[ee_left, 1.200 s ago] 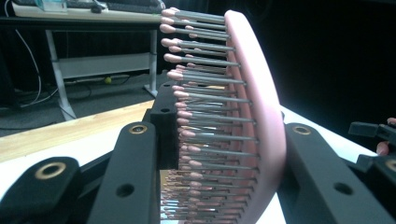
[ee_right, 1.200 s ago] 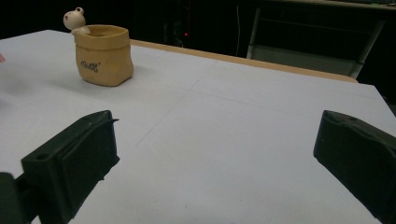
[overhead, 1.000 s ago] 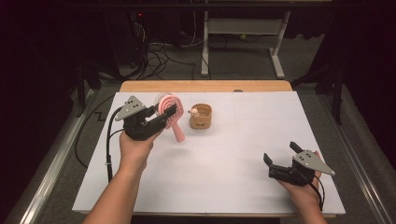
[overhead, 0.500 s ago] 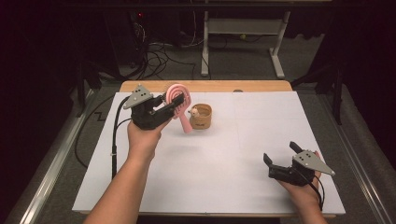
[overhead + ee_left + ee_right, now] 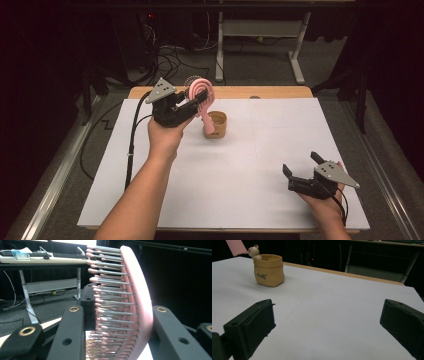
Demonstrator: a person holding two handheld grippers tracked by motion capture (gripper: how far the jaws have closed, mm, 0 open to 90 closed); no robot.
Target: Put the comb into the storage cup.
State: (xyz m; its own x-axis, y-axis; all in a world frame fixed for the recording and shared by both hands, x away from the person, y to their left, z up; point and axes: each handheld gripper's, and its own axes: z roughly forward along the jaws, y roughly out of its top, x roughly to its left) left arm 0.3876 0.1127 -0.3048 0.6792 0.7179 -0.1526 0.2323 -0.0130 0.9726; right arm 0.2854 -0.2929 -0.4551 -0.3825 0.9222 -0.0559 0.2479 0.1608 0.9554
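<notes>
My left gripper (image 5: 197, 102) is shut on a pink hairbrush (image 5: 201, 90), raised above the back of the table. In the left gripper view the jaws clamp the brush (image 5: 136, 290) by its head, with the pink-tipped bristles facing left. The handle hangs down just beside a small tan pot (image 5: 218, 125) with a bear figure on its rim. My right gripper (image 5: 300, 163) rests at the near right of the table, open, with nothing between its jaws. From the right gripper (image 5: 327, 322) the pot (image 5: 269, 271) stands at the far left, and the handle tip (image 5: 235, 246) shows above it.
A white sheet (image 5: 240, 190) covers the table, with a wooden edge (image 5: 280, 92) showing at the back. Beyond it are a white desk frame (image 5: 260, 35) and cables (image 5: 170, 55) on the dark floor. A black cable (image 5: 132, 145) trails from the left gripper.
The left hand has carried the brush up and to the right, from left of the pot to right beside it. The right hand has stayed still.
</notes>
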